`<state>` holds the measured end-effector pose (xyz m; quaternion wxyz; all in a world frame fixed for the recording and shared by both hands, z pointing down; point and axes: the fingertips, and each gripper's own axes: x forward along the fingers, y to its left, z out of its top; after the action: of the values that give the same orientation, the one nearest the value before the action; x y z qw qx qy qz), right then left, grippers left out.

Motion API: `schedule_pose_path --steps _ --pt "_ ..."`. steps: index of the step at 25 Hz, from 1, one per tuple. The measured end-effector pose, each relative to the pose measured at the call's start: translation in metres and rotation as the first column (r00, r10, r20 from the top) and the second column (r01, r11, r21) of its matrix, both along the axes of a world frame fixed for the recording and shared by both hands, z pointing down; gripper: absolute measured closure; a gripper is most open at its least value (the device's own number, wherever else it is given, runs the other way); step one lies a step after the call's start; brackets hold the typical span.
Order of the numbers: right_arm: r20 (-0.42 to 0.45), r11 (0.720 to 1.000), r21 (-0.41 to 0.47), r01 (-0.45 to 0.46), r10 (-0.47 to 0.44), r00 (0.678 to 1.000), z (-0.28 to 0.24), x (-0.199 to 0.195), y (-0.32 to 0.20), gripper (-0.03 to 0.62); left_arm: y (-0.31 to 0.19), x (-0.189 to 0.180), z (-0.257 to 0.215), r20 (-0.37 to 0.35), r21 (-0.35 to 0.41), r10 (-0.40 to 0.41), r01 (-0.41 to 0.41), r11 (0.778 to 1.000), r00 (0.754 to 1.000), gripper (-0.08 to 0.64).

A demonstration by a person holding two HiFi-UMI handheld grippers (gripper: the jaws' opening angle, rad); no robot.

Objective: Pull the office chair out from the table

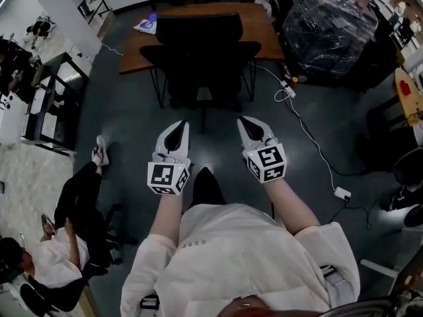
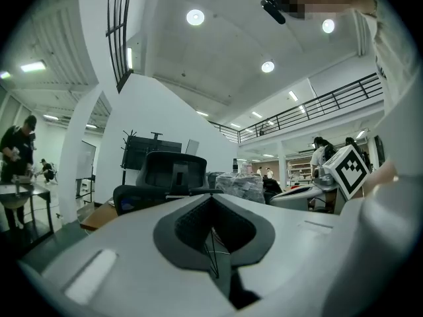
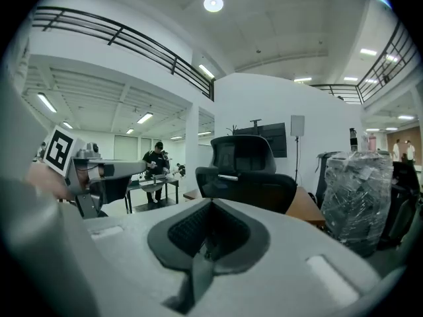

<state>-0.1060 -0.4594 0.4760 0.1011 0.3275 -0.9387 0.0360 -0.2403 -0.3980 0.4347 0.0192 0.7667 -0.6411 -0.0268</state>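
A: L tool first?
B: White left gripper point(image 1: 181, 125) had its jaws closed, nothing btwn them. It was on the near side of the brown wooden table point(image 1: 261, 28), well short of it.
A: Chair?
B: The black mesh-back office chair point(image 1: 198, 41) was pushed in at the table's near edge, backrest toward the person. Backrest ran parallel to that edge.
A: R tool?
B: White right gripper point(image 1: 243, 120) was also closed & empty.
A: Which was nearer?
B: Abt even. Chair lay dead ahead of both, so prob. a straight pull away from the table.
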Motion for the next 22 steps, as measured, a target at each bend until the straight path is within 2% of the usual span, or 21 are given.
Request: schedule_pose_path --steps 7,12,14,16,18,20,22 --pt "0.007 0.996 0.052 -0.076 0.075 0.997 -0.030 -0.064 -0.113 0.601 -0.123 -0.067 -0.025 0.026 0.021 0.093 -0.093 0.995 0.995 0.543" --pt "-0.026 0.995 0.098 -0.026 0.029 0.999 -0.051 -0.106 -0.162 0.601 -0.186 -0.101 -0.050 0.082 0.044 0.132 -0.136 0.990 0.988 0.543" --pt "-0.056 0.992 0.122 -0.004 0.011 0.998 -0.060 -0.116 -0.175 0.601 -0.204 -0.106 -0.056 0.089 0.050 0.148 -0.153 0.987 0.985 0.543" --pt "-0.084 0.985 0.169 0.020 -0.006 0.996 -0.072 -0.120 -0.188 0.601 -0.219 -0.105 -0.064 0.137 0.066 0.173 -0.184 0.981 0.975 0.543" --pt "-0.091 0.969 0.245 0.041 -0.019 0.996 -0.096 -0.123 -0.199 0.601 -0.232 -0.102 -0.077 0.254 0.089 0.202 -0.231 0.969 0.946 0.543" --pt "-0.107 0.943 0.326 0.071 -0.038 0.994 -0.121 -0.126 -0.211 0.601 -0.243 -0.095 -0.092 0.393 0.082 0.246 -0.300 0.950 0.886 0.543" --pt "-0.159 0.918 0.378 0.119 -0.063 0.985 -0.139 -0.131 -0.227 0.520 -0.256 -0.090 -0.106 0.508 0.049 0.263 -0.333 0.942 0.820 0.541"
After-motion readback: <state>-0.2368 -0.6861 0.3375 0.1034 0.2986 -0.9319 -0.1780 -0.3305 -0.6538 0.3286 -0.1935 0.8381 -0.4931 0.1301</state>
